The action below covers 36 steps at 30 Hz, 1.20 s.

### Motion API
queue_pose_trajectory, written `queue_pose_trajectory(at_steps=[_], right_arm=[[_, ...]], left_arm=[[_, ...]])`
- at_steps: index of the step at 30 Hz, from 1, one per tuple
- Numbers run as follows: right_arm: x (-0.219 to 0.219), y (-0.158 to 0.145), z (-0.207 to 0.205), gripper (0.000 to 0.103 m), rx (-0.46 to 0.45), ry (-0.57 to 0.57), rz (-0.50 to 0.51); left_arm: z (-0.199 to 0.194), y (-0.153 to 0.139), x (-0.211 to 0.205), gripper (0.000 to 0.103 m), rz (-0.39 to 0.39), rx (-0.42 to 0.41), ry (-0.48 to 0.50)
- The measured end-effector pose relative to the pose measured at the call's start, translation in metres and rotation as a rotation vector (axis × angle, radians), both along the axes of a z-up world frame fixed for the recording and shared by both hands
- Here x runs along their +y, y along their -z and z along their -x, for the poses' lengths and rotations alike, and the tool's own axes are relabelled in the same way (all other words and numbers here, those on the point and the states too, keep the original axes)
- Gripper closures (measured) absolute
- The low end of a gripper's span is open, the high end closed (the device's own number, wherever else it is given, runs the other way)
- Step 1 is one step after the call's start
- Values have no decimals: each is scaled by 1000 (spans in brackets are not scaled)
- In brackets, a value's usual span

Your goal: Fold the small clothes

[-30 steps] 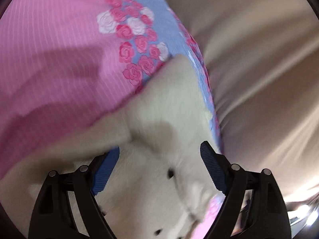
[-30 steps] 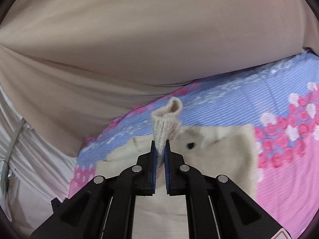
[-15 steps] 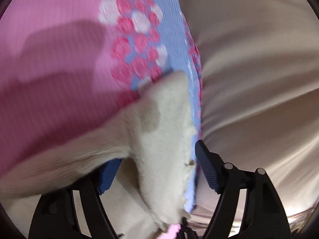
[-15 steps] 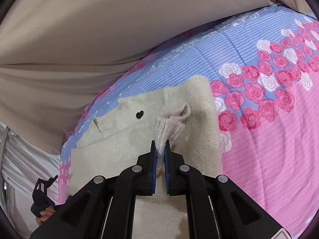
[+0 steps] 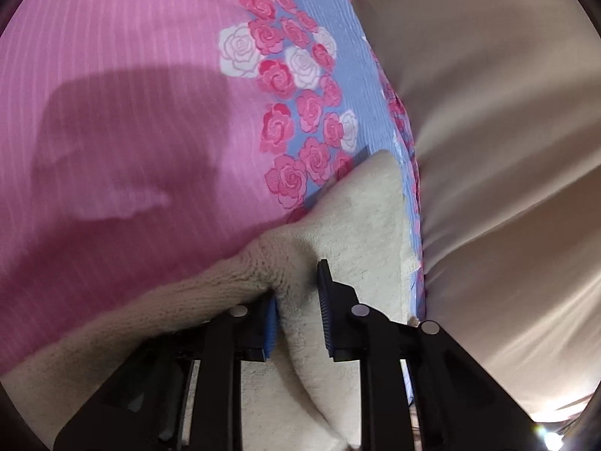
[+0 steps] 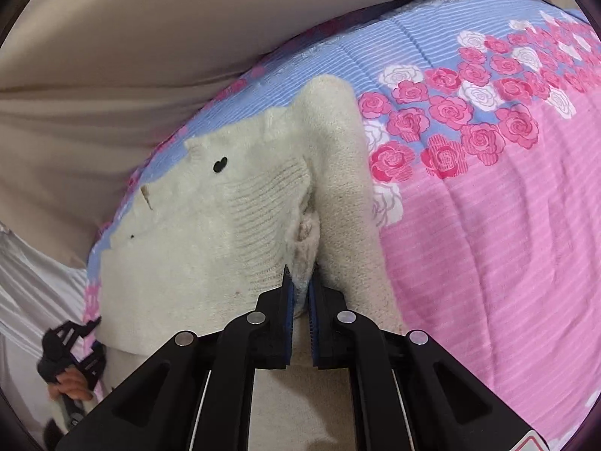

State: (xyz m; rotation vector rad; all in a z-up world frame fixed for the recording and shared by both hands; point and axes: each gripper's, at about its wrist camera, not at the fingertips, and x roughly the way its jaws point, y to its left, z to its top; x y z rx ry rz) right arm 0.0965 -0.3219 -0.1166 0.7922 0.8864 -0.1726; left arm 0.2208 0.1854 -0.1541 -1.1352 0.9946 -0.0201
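Note:
A small cream knit sweater (image 6: pixel 210 233) with black buttons lies on a pink and blue rose-print bedsheet (image 6: pixel 488 225). My right gripper (image 6: pixel 298 293) is shut on the ribbed cuff of its sleeve (image 6: pixel 270 203), held low over the sweater body. In the left wrist view my left gripper (image 5: pixel 296 300) has closed onto a fold of the sweater (image 5: pixel 360 233) near its edge, with cream fabric bunched between the blue pads. The left gripper also shows in the right wrist view (image 6: pixel 71 349) at the lower left, held by a hand.
The bedsheet (image 5: pixel 112 94) covers the bed. A beige curtain or cloth (image 5: pixel 507 131) hangs along the bed's far side, also in the right wrist view (image 6: pixel 131 37). White fabric (image 6: pixel 33 293) lies at the lower left.
My left gripper's jaws have narrowed from wide open onto a fold of the sweater. My right gripper has brought the sleeve cuff down and over the sweater body.

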Motion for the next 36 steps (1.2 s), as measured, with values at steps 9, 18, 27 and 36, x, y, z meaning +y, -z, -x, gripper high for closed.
queue_pose_trajectory(at_steps=[9, 18, 27, 36], right_arm=[[9, -23, 19, 81, 32, -15, 121], [-42, -21, -8, 50, 46, 11, 92], [-52, -8, -61, 90, 16, -40, 50], [-57, -9, -29, 75, 45, -25, 93]], left_arm=[[7, -32, -14, 44, -124, -68, 157], [-33, -81, 9, 9, -253, -184, 138], [-123, -33, -42, 96, -412, -98, 389], [-109, -31, -15, 78, -416, -51, 322]])
